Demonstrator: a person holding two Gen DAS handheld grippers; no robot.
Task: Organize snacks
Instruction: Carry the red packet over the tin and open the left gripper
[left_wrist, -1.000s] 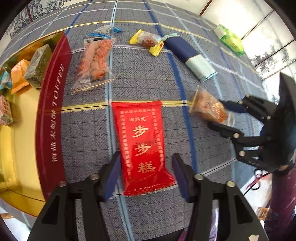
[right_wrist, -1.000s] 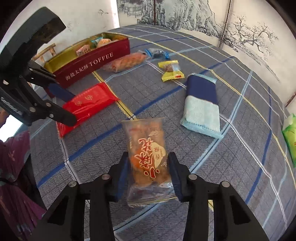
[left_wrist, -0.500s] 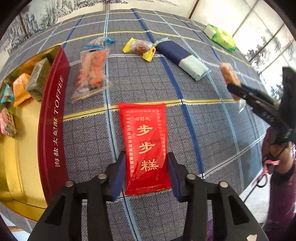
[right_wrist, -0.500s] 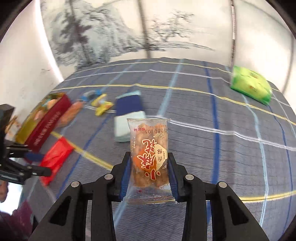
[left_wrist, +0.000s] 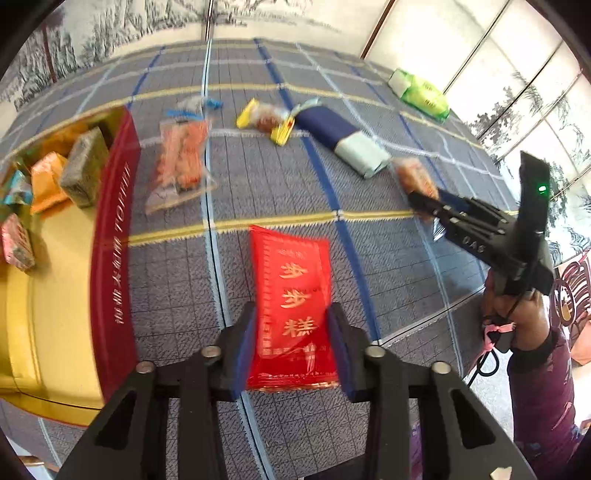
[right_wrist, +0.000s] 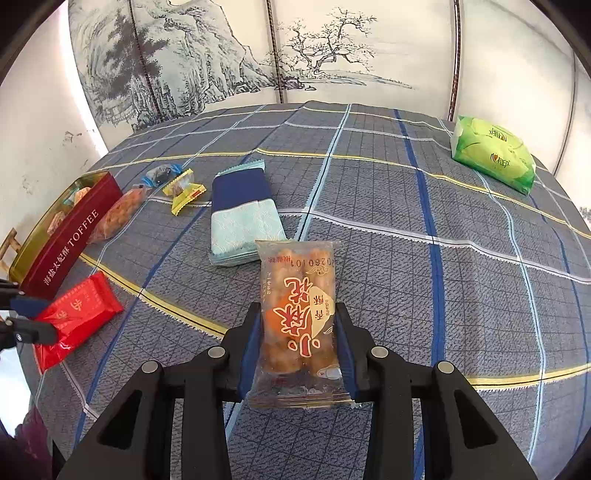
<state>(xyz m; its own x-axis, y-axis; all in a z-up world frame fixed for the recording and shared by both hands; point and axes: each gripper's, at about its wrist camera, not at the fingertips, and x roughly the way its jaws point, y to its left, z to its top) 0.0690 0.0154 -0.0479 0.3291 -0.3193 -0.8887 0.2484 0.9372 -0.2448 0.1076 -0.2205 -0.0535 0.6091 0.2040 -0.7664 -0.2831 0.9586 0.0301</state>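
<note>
My left gripper is shut on the near end of a red snack packet with gold characters; the packet's far end slopes down toward the checked cloth. In the right wrist view this packet sits at the far left, in the left gripper. My right gripper is shut on a clear packet of golden fried snacks, held above the cloth. The left wrist view shows that gripper at right with its packet. The red and gold toffee tin stands open at left, holding several wrapped snacks.
On the cloth lie a clear bag of orange snacks, a yellow-wrapped sweet, a blue-wrapped sweet, a navy and pale blue pack and a green pack. The person's hand holds the right gripper beyond the table's right edge.
The left jaws closed onto the red packet and raised its near end a little. The right gripper rolled and swung rightward with its clear packet, lifting it off the cloth.
</note>
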